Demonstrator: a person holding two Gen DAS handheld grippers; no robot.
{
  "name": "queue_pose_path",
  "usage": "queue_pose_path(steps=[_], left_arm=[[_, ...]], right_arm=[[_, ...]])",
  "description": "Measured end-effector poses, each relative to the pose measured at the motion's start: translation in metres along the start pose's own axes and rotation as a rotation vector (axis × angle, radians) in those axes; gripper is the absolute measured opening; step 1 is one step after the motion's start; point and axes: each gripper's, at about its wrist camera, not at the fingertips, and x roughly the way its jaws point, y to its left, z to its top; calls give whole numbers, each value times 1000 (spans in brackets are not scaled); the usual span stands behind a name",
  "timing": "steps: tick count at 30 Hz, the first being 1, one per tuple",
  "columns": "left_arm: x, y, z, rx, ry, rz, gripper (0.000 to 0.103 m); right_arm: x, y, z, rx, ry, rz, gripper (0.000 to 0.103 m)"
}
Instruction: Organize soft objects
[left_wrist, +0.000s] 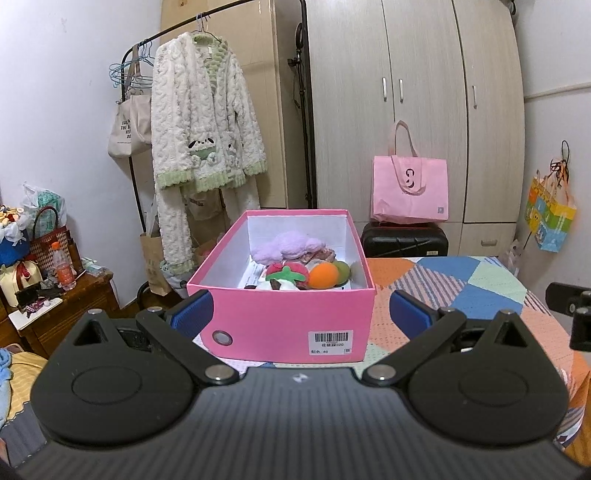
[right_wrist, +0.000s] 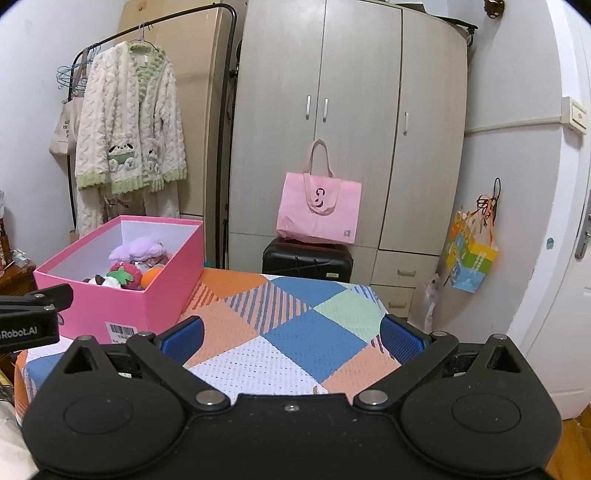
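A pink box (left_wrist: 280, 321) stands on the patchwork table cloth (left_wrist: 461, 288). Inside lie soft toys: a purple plush (left_wrist: 291, 245), a red strawberry plush (left_wrist: 288, 273), an orange ball (left_wrist: 323, 277) and a green ball (left_wrist: 343, 271). My left gripper (left_wrist: 301, 314) is open and empty, just in front of the box's near wall. In the right wrist view the box (right_wrist: 122, 306) is at the left with the same toys (right_wrist: 125, 275). My right gripper (right_wrist: 291, 341) is open and empty above the cloth (right_wrist: 295, 325), to the right of the box.
A clothes rack with a fluffy white robe (left_wrist: 203, 122) stands behind the box. A wardrobe (right_wrist: 332, 110), a pink tote bag (right_wrist: 317, 210) on a black suitcase (right_wrist: 306, 260), and a cluttered wooden side table (left_wrist: 55, 306) surround the table. A door (right_wrist: 576, 221) is at the right.
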Motion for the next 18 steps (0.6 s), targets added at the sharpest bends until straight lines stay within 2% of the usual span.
queue_pose_path(steps=[18], left_arm=[[-1, -6, -2, 13, -3, -4, 103]], right_arm=[[8, -5, -5, 2, 24, 13, 103]])
